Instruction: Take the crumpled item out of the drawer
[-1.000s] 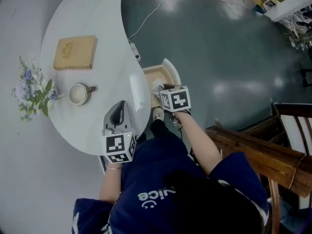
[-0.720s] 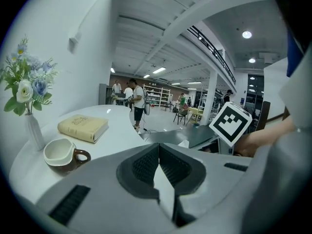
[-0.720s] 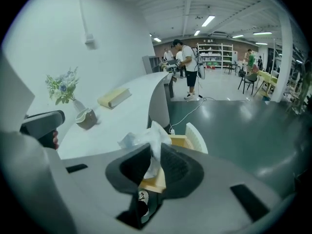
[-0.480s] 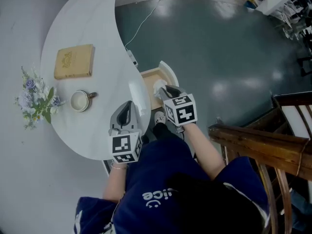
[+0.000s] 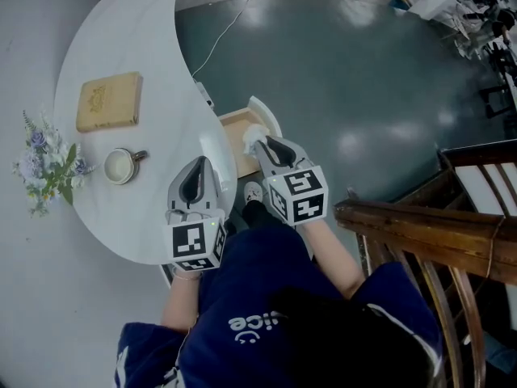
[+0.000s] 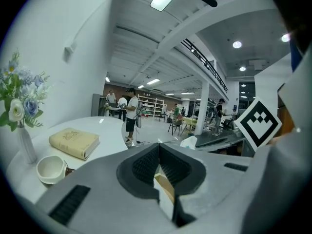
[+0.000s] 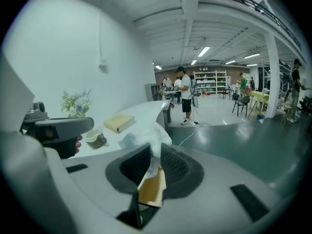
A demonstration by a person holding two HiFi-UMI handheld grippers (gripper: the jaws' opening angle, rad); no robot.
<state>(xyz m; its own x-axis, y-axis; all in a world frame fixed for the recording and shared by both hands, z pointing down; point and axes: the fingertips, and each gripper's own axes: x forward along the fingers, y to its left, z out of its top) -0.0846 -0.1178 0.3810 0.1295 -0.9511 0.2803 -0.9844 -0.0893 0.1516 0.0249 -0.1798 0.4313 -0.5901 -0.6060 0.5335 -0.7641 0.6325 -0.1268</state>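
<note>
The crumpled item (image 5: 256,132) is a white wad of tissue, pinched in my right gripper (image 5: 263,145) just above the open wooden drawer (image 5: 229,128) under the table's edge. In the right gripper view the tissue (image 7: 147,139) stands up between the dark ribbed pads (image 7: 171,165), with my right gripper (image 7: 154,163) shut on it. My left gripper (image 5: 196,168) hovers over the white table (image 5: 161,71) near its rim, beside the drawer. Its jaws are together with nothing in them, as the left gripper (image 6: 157,164) view shows.
On the table lie a tan book (image 5: 107,101), a white cup (image 5: 119,166) and a vase of blue flowers (image 5: 44,164). A wooden chair (image 5: 428,233) stands at the right. A cable (image 5: 218,35) runs across the grey floor. People walk far off.
My right gripper has drawn back toward the person and risen a little with the tissue in it. The left gripper has stayed over the table's rim.
</note>
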